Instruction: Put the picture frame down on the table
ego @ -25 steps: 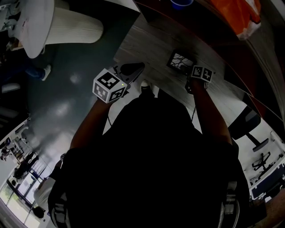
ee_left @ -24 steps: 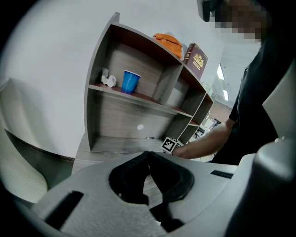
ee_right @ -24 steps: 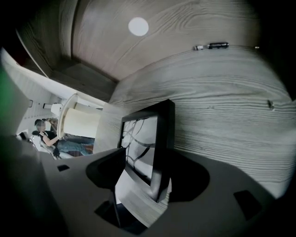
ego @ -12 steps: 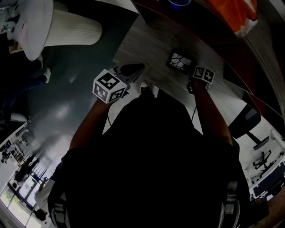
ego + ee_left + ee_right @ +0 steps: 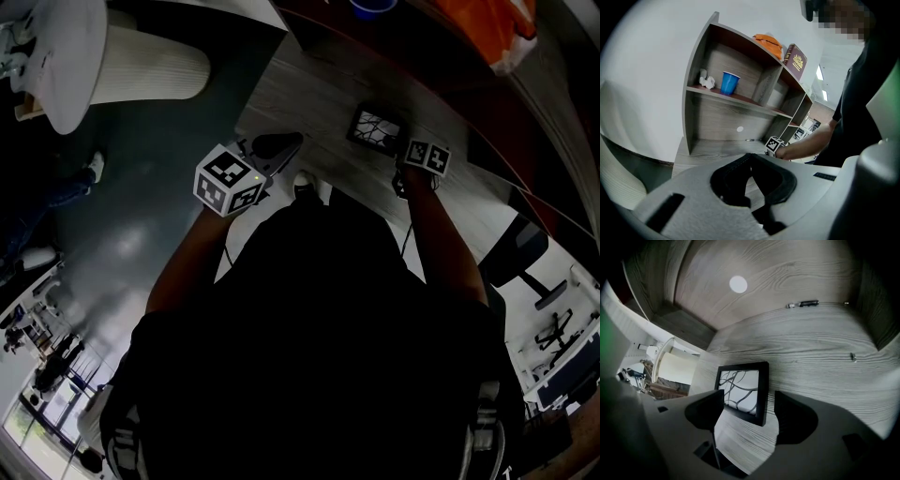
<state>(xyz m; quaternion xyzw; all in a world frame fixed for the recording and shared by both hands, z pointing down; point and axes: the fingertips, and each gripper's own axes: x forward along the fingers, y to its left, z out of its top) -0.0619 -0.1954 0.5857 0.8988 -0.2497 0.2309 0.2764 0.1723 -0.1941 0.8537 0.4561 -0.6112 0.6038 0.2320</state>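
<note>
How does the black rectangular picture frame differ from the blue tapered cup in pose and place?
The black rectangular picture frame lies flat, face up; the blue tapered cup stands upright. The frame is on the grey wood-grain table; the cup is on a shelf above it. The frame is angular, the cup round. Both rest on the same desk unit.

- An office: a wood-grain desk backed by a shelf unit on its far side.
- A book and a blue cup on the shelves.
- A black office chair at the right.

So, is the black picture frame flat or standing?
Flat: the frame lies face up on the grey wood-grain table; right gripper's jaws, just opening, flank it unclamped.
</note>
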